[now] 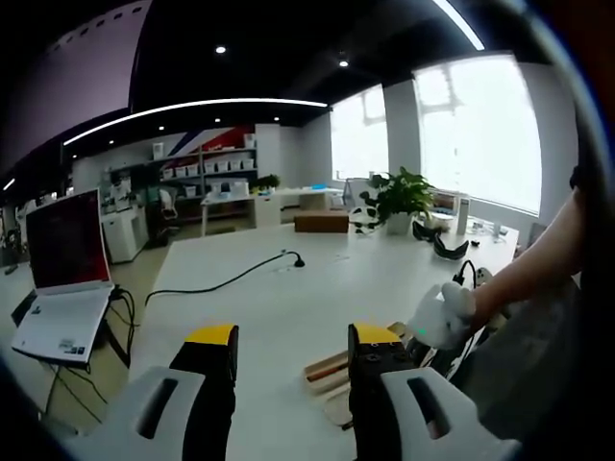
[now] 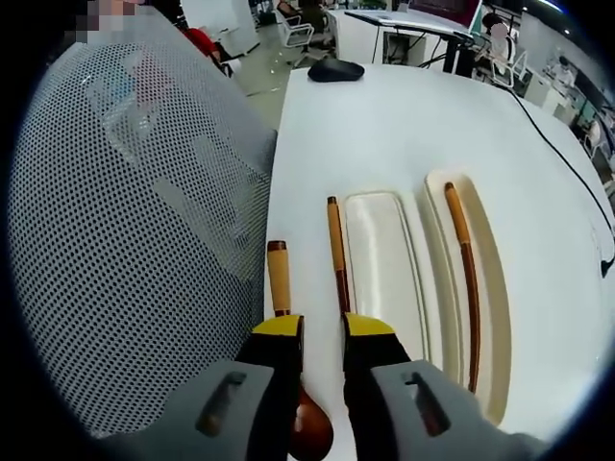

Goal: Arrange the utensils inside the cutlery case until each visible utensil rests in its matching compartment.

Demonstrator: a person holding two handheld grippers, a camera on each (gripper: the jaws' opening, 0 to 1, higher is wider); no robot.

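In the right gripper view a cream cutlery case point(image 2: 434, 288) lies on the white table, with one dark wooden chopstick point(image 2: 465, 279) in its right slot and its wide middle slot bare. A second chopstick point(image 2: 336, 252) lies on the table along the case's left edge, its near end running in by my right jaw. A wooden-handled spoon point(image 2: 279, 277) lies left of it, its brown bowl showing below between the jaws. My right gripper point(image 2: 324, 331) hovers over both, jaws slightly apart, holding nothing. My left gripper point(image 1: 294, 338) stands wide open above the table, wooden utensils point(image 1: 329, 369) just right of it.
A grey mesh chair back point(image 2: 125, 240) stands close on the left of the table edge. A black mouse-like object point(image 2: 334, 69) lies far up the table. A gloved hand point(image 1: 440, 319), a black cable point(image 1: 226, 282), a laptop point(image 1: 65, 252) and a plant point(image 1: 399, 200) are around the left gripper.
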